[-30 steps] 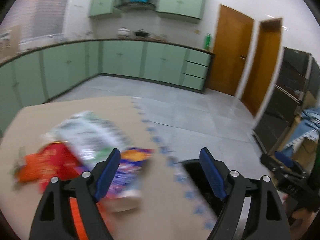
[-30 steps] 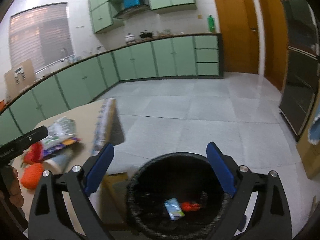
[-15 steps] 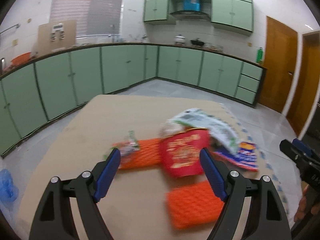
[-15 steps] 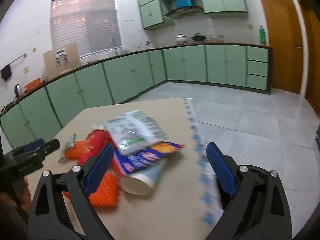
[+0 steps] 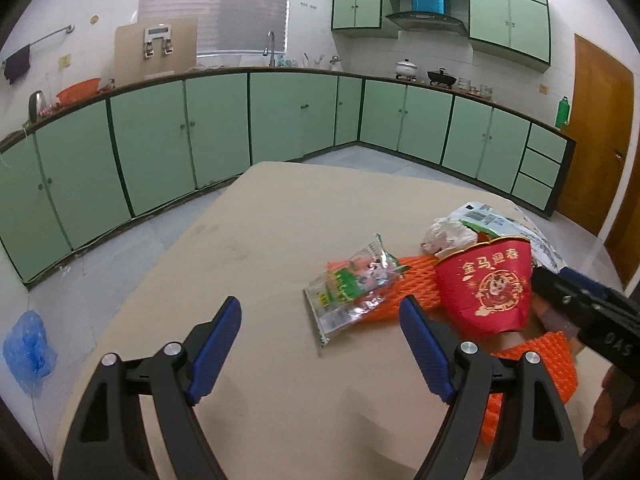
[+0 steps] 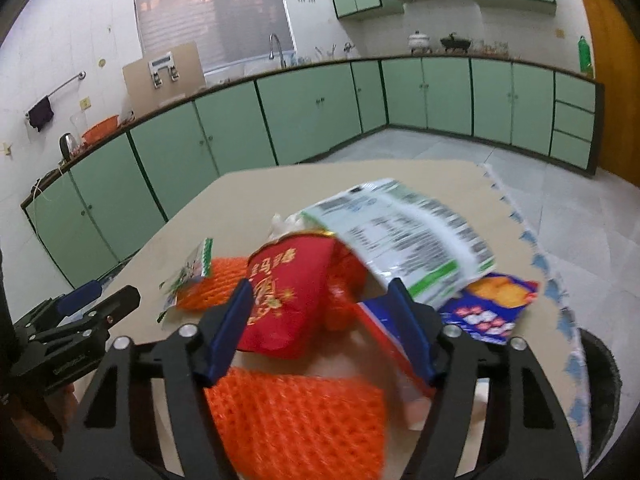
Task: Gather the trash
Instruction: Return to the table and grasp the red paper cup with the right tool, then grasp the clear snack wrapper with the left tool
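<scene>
Both grippers hang over the table (image 5: 248,232), jaws spread and holding nothing. Under the right gripper (image 6: 320,312) lies an orange foam net (image 6: 296,420), with the red paper bag (image 6: 288,300) between its fingers. The clear wrapper (image 5: 352,284) lies just beyond the left gripper (image 5: 320,344).

"金马迎春" on red paper cup (image 5: 486,286)

A home kitchen: mint-green base cabinets (image 5: 296,116) line 2 walls under a dark worktop (image 5: 440,82), with a sink tap (image 5: 271,40), range hood (image 5: 426,22), cooking pots (image 5: 407,68), kettle (image 5: 35,100) and tiled floor (image 6: 440,148).
</scene>
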`<state>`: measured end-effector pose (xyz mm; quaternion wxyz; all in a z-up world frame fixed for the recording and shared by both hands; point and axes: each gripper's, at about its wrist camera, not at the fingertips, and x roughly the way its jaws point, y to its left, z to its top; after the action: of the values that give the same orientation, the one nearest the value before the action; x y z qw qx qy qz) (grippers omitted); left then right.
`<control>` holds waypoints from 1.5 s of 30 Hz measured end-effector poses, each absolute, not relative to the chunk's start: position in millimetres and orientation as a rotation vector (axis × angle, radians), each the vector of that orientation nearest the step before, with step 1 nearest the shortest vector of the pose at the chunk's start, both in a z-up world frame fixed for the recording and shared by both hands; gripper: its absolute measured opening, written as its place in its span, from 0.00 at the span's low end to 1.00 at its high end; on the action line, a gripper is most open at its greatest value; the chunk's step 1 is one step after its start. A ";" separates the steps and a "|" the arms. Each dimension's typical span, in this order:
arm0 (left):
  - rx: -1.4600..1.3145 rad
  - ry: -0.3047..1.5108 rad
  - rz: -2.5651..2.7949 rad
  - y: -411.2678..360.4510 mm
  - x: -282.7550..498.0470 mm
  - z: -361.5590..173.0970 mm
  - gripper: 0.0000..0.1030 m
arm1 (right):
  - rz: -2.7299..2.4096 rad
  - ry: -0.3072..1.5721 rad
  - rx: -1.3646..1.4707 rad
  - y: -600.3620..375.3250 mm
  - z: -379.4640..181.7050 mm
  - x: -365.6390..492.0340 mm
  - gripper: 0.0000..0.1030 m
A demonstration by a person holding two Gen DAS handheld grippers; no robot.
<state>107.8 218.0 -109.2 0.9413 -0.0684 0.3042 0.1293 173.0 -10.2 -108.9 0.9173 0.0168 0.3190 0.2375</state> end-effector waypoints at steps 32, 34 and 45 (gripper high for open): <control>-0.173 0.688 0.264 233.7 118.5 -130.8 0.77 | 0.592 0.793 -0.028 24.8 -120.3 174.0 0.52; -0.175 0.690 0.262 235.5 119.0 -131.1 0.77 | 0.598 0.818 -0.019 26.2 -126.4 175.6 0.49; -0.178 0.693 0.258 232.7 117.6 -131.1 0.77 | 0.652 0.701 -0.015 21.5 -109.5 155.4 0.37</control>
<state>117.6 232.7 -131.1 0.9286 -0.0871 0.3382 0.1257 155.4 21.5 -109.5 0.8876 -0.0071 0.3373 0.3136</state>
